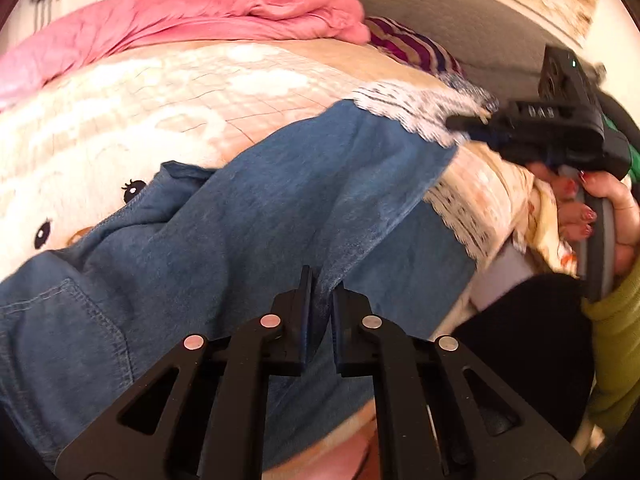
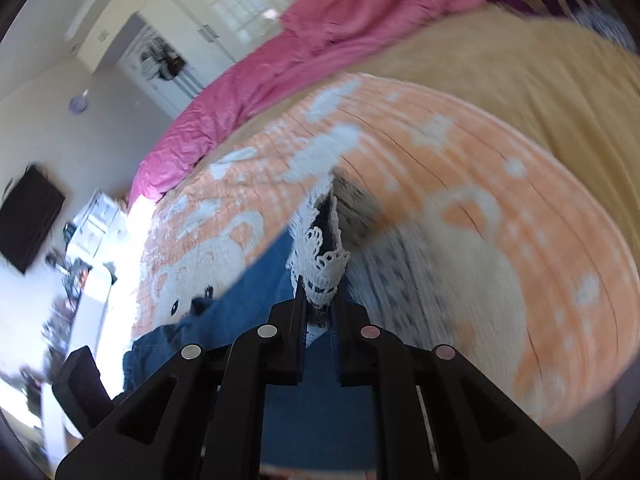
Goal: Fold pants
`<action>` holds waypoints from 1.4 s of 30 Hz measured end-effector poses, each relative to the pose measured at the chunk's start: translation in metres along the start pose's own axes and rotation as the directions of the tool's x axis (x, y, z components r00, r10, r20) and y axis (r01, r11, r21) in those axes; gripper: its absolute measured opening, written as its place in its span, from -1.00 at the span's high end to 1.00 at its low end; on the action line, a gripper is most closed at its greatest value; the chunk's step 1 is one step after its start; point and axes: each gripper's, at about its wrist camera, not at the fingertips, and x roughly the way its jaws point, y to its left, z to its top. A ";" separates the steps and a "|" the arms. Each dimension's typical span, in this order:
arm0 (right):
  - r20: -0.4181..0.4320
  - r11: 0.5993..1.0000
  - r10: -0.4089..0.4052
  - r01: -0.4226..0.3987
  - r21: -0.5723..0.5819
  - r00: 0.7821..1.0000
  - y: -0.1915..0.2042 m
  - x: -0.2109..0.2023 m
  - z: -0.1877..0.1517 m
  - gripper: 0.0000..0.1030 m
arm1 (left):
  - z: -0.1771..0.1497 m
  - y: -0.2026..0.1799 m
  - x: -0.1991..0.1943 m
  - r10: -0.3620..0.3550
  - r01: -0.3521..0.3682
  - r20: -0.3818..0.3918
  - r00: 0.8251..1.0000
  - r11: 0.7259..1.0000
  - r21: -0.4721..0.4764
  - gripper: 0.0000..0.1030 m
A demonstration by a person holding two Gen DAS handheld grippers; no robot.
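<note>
While the denim pants (image 1: 280,208) lie across the orange-and-white blanket (image 1: 168,92) on the bed, left gripper (image 1: 322,300) is clamped on a denim fold. Right gripper (image 2: 320,300) pinches the lace hem (image 2: 324,268), lifted. Only the left view shows the person's hand (image 1: 608,208); only the right view shows a wall TV (image 2: 30,216). Pink duvet (image 1: 224,12) behind.

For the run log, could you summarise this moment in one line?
left gripper: shut on jeans | right gripper: shut on lace hem | bed blanket
</note>
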 end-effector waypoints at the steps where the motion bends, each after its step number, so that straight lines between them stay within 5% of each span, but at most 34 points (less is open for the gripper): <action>1: -0.011 0.999 0.005 -0.004 0.036 1.000 -0.008 -0.007 -0.010 0.83 | -0.003 -0.002 -0.002 -0.007 0.007 -0.004 1.000 1.000 0.016 0.94; 9: -0.151 0.993 -0.039 0.055 0.106 0.988 -0.035 -0.015 -0.054 0.75 | -0.016 -0.020 0.004 -0.006 0.013 -0.062 0.998 0.994 0.111 0.93; 13: -0.158 0.991 -0.053 0.071 0.114 0.986 -0.041 -0.020 -0.051 0.33 | -0.019 -0.019 0.011 -0.006 0.016 -0.093 0.996 0.994 0.105 0.93; 16: -0.158 0.992 -0.076 0.090 0.085 0.985 -0.043 -0.022 -0.046 0.40 | -0.022 -0.019 0.015 -0.009 0.021 -0.110 0.994 0.994 0.111 0.93; 17: -0.155 0.994 -0.090 0.099 0.051 0.984 -0.041 -0.023 -0.045 0.70 | -0.023 -0.019 0.016 -0.007 0.020 -0.117 0.993 0.993 0.118 0.93; 18: -0.159 0.992 -0.121 0.123 0.006 0.980 -0.039 -0.022 -0.044 0.77 | -0.024 -0.019 0.016 -0.003 0.018 -0.126 0.992 0.992 0.126 0.94; 22: -0.217 0.976 -0.205 0.183 -0.116 0.954 -0.042 -0.015 -0.046 0.76 | -0.028 -0.028 0.017 -0.002 0.034 -0.169 0.986 0.981 0.190 0.95; 24: -0.247 0.975 -0.214 0.193 -0.106 0.945 -0.046 -0.012 -0.046 0.69 | -0.033 -0.029 0.024 0.021 0.023 -0.212 0.977 0.979 0.203 0.95; 27: -0.245 0.948 -0.297 0.255 -0.191 0.923 -0.043 -0.013 -0.047 0.29 | -0.035 -0.027 0.029 0.040 0.014 -0.244 0.969 0.976 0.215 0.95; 31: -0.145 0.948 -0.290 0.263 -0.181 0.946 -0.041 -0.038 -0.044 0.17 | -0.035 -0.022 0.026 0.024 0.029 -0.250 0.968 0.978 0.206 0.94; 38: -0.122 0.922 -0.183 0.127 -0.367 0.975 0.023 -0.022 -0.046 -0.01 | -0.036 -0.005 -0.011 -0.047 0.071 -0.193 0.980 0.990 0.118 0.64; 42: -0.185 0.837 -0.155 0.029 -0.547 0.970 0.077 0.019 -0.066 -0.02 | -0.048 0.028 -0.051 -0.023 0.020 -0.091 0.996 0.999 -0.029 0.40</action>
